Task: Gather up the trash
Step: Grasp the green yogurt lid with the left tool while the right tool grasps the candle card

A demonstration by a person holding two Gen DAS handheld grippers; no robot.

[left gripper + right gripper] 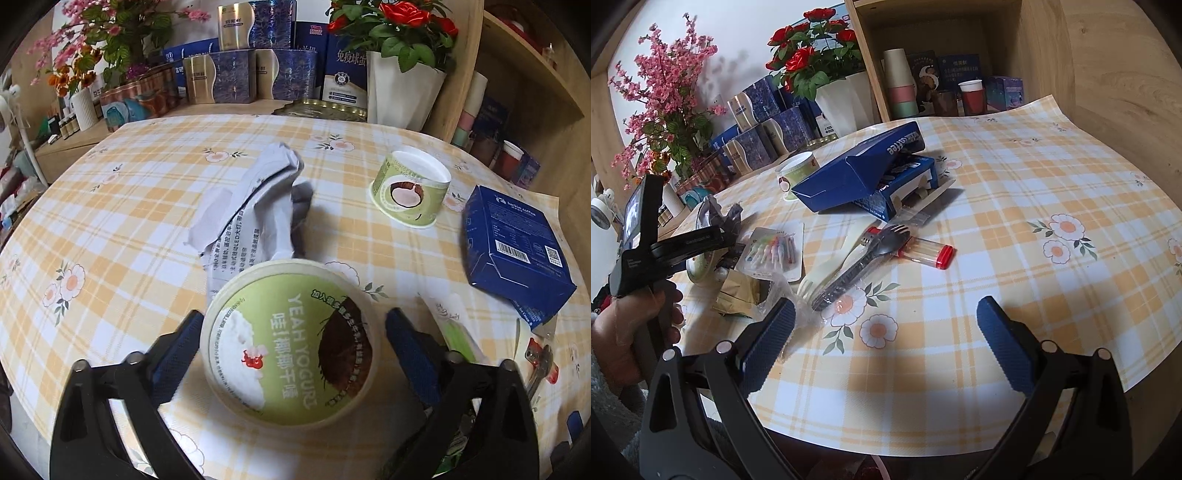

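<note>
Two yogurt cups [291,343]; one crumpled paper [255,206]

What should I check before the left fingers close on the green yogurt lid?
1. Green yogurt lid sits between the left gripper fingers: ok.
2. Pads press the lid: not ok, a gap shows at one side.
3. Lid is free of the crumpled paper: not ok, the paper reaches its far edge.
4. Right gripper is open and empty: ok.
5. A tub is under the lid: cannot tell.
</note>
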